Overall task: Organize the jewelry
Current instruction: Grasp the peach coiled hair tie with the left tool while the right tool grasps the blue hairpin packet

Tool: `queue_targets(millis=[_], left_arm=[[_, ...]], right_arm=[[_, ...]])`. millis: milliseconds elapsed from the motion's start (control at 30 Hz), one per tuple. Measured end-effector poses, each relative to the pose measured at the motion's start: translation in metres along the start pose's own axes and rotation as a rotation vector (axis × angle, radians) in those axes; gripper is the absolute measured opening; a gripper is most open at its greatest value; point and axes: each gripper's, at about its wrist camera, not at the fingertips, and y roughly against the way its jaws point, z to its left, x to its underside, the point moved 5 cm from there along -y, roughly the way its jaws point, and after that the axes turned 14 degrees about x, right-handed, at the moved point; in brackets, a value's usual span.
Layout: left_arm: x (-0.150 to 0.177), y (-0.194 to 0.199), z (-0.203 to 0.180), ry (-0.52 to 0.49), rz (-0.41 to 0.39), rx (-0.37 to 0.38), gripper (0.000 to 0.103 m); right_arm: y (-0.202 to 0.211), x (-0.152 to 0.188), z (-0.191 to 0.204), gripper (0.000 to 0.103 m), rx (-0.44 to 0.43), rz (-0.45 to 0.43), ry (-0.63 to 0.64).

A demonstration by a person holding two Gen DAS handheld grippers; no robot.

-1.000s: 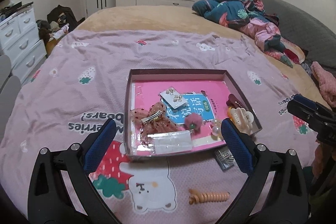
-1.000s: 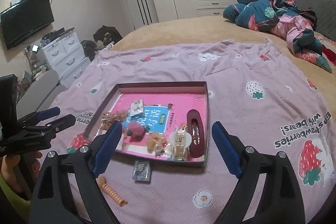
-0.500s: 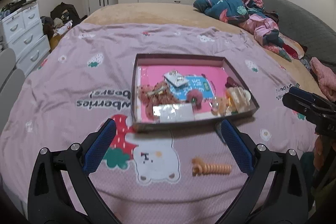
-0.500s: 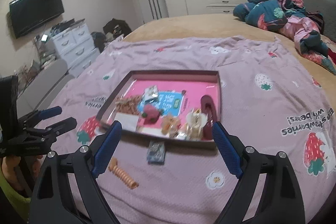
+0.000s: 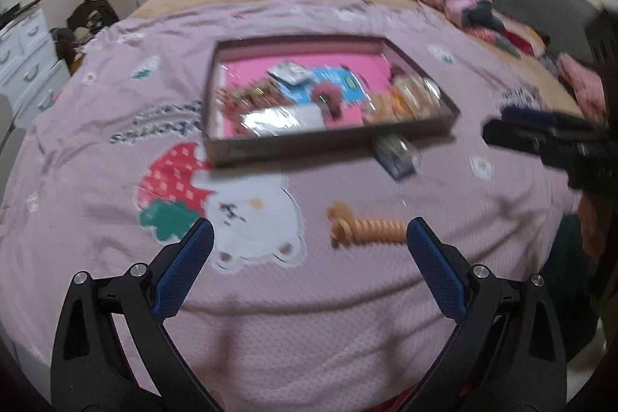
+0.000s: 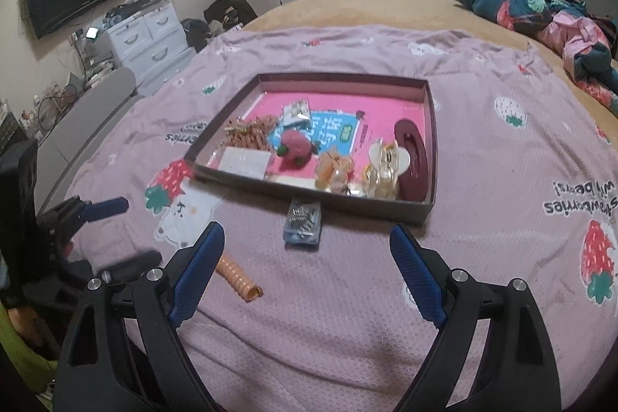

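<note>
From the left wrist we see our left hand-held gripper [image 5: 309, 238] spread wide and empty over the pink bedspread [image 5: 96, 161], an orange spiral hair tie [image 5: 367, 227] lying between its fingers. From the right wrist, our right hand-held gripper [image 6: 307, 242] is likewise released, the small clear box of pins [image 6: 304, 222] just outside the jewelry tray [image 6: 347, 207].

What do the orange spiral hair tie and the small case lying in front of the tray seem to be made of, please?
The orange spiral hair tie looks like smooth, slightly glossy plastic, judging by its stiff ribbed coils. The small case appears to be clear, bluish hard plastic, since metallic pins show through its lid. Neither lies in the tray.
</note>
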Motion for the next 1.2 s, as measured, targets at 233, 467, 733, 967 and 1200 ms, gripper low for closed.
queue_targets(millis=[233, 467, 733, 967, 1200], left_arm=[[0.014, -0.038, -0.022, -0.048, 0.078, 0.063, 0.093], [0.010, -0.063, -0.026, -0.054, 0.103, 0.086, 0.093], [0.011, -0.083, -0.031, -0.050, 0.136, 0.088, 0.069], [0.011, -0.078, -0.025, -0.027, 0.128, 0.106, 0.066], [0.003, -0.050, -0.001, 0.041, 0.075, 0.087, 0.066]], right_arm=[[-0.029, 0.005, 0.000, 0.086, -0.015, 0.073, 0.009], [-0.071, 0.004, 0.011, 0.070, -0.070, 0.174, 0.018], [-0.105, 0.005, 0.026, 0.037, -0.097, 0.241, 0.017], [-0.103, 0.010, 0.020, 0.034, -0.083, 0.228, 0.001], [-0.074, 0.013, 0.006, 0.034, -0.096, 0.186, -0.040]])
